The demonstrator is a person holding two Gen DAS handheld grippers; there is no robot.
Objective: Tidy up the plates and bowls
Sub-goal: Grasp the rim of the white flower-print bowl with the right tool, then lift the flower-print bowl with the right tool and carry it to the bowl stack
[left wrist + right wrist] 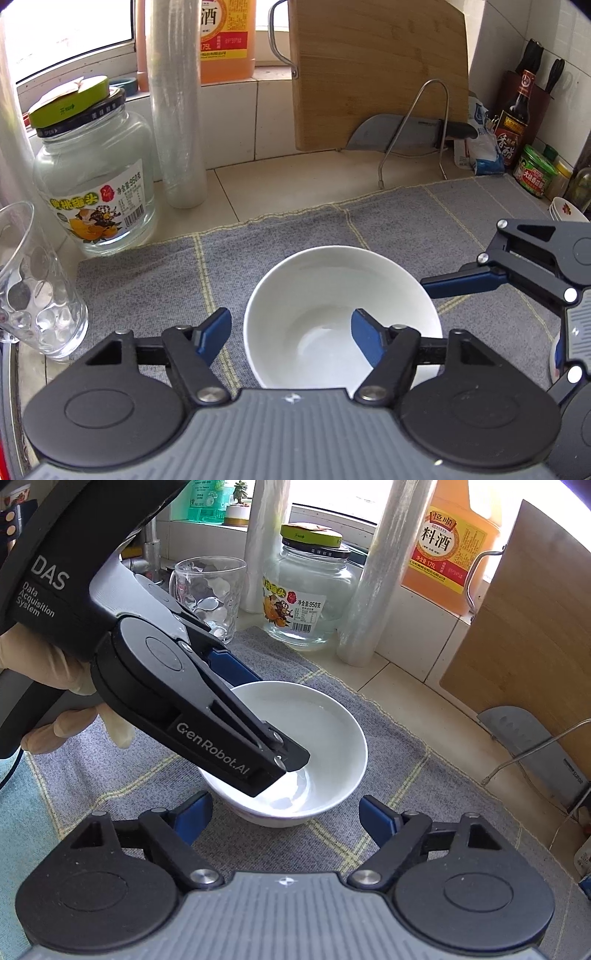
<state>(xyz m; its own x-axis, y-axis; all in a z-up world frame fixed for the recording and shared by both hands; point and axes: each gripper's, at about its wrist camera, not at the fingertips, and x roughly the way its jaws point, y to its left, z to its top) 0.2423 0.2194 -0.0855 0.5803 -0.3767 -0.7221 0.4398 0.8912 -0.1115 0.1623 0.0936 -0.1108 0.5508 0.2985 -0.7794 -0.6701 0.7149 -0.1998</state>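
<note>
I see 1 white bowl [332,314] upright on a grey checked cloth [388,221] on the kitchen counter. My left gripper [291,334] straddles the bowl's left rim, one finger inside, one outside; I cannot tell whether the pads press it. My right gripper [286,816] is open, just near of the bowl [325,738]. A glass jar [99,184] stands far left.

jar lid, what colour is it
Green, on the glass jar's lid, with a black ring beneath; clearest in the left wrist view.

Bright window [70,33] backlight; sharp; fisheye-bent edges
</note>
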